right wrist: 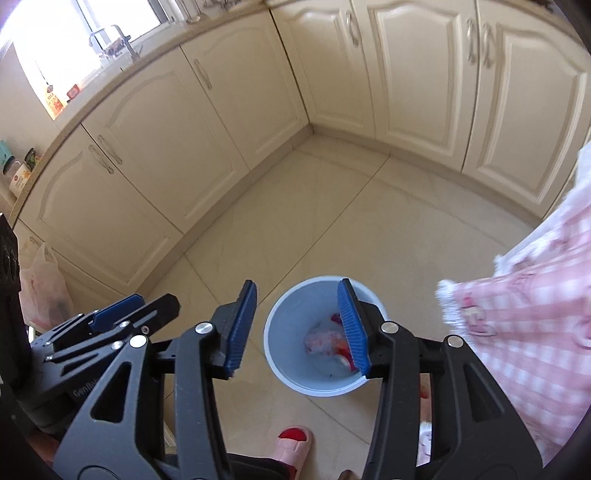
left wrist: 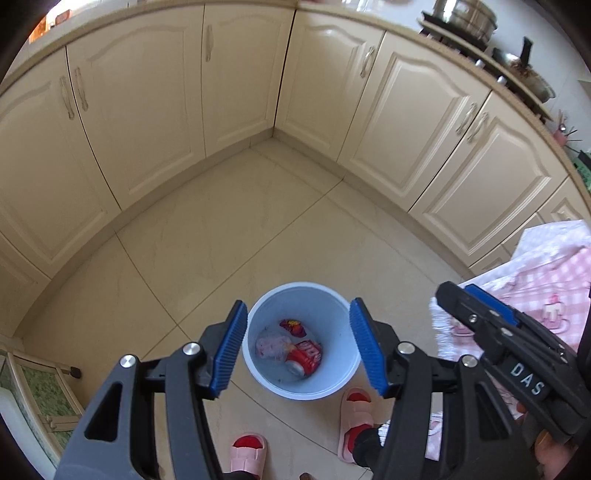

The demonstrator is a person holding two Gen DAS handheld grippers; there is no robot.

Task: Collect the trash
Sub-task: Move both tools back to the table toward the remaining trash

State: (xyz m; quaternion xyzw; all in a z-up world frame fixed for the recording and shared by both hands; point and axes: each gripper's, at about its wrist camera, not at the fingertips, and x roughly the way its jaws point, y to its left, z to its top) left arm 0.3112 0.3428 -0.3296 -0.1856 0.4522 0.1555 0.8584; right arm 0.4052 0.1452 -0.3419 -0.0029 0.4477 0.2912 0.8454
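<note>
Both tools hang above the pale blue bin (left wrist: pixel 303 341) on the kitchen floor, the left tool (left wrist: pixel 298 347) and right tool (right wrist: pixel 295 326) each standing partly open with nothing between the pads. A crushed red can (left wrist: pixel 304 357), a crumpled bag (left wrist: pixel 273 345) and a wrapper (left wrist: pixel 293 326) lie in the bin's bottom. The drop looks done; the next move is likely seeking more litter away from the bin.

— How is the light?

— Bright daylight. In the right wrist view the window (right wrist: pixel 74 33) at the top left is blown out to white, washing over the worktop below it.

— Sharpness?

— The cabinet doors (left wrist: pixel 147 122) bow strongly under the fisheye, and dark vignette fills the corners. The pink checked cloth (right wrist: pixel 535 332) is smeared; the floor (left wrist: pixel 221 240) shows only soft shadows.
</note>
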